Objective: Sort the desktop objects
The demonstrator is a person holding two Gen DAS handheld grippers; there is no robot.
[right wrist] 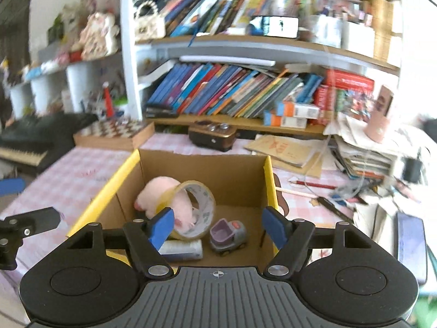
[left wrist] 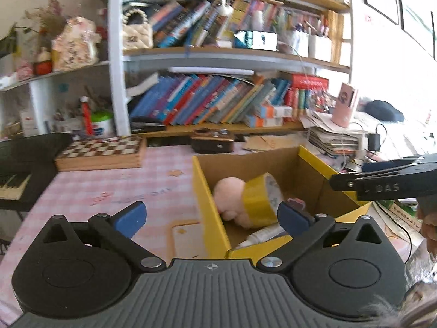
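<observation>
Table [right wrist: 90, 169], covered in pink-and-white check cloth, lies largely bare to the left of the box, whereas its right side is crowded with one pile of papers [right wrist: 363, 153], one red pencil [right wrist: 314, 185], one dark pen [right wrist: 331, 206] and one dark phone [right wrist: 411, 243] near the edge. Bookshelf [left wrist: 232, 57] closes off the far side; one chessboard [left wrist: 102, 150] and one small brown radio [right wrist: 213, 134] stand along its foot. One open cardboard box [right wrist: 269, 175] with yellow outer walls stands near the middle of the table, its top fully open and its four rims unobstructed. Inside it lie five things: one pink plush toy [right wrist: 161, 191], one roll of yellow tape [right wrist: 191, 207] leaning tilted against the plush, one white tube [right wrist: 183, 248] lying flat by the near wall, one white glue bottle [left wrist: 260, 236] seen only from the left wrist view, and one small grey-and-purple toy car [right wrist: 228, 235] upright on the floor of the box, apart from the tape. Left hand-held gripper [left wrist: 210, 216] is spread to its full width over the box's left wall and grips nothing. Right hand-held gripper [right wrist: 218, 227] hangs above the near rim, jaws parted roughly two-thirds, with nothing pressed between its blue pads [right wrist: 162, 228].
</observation>
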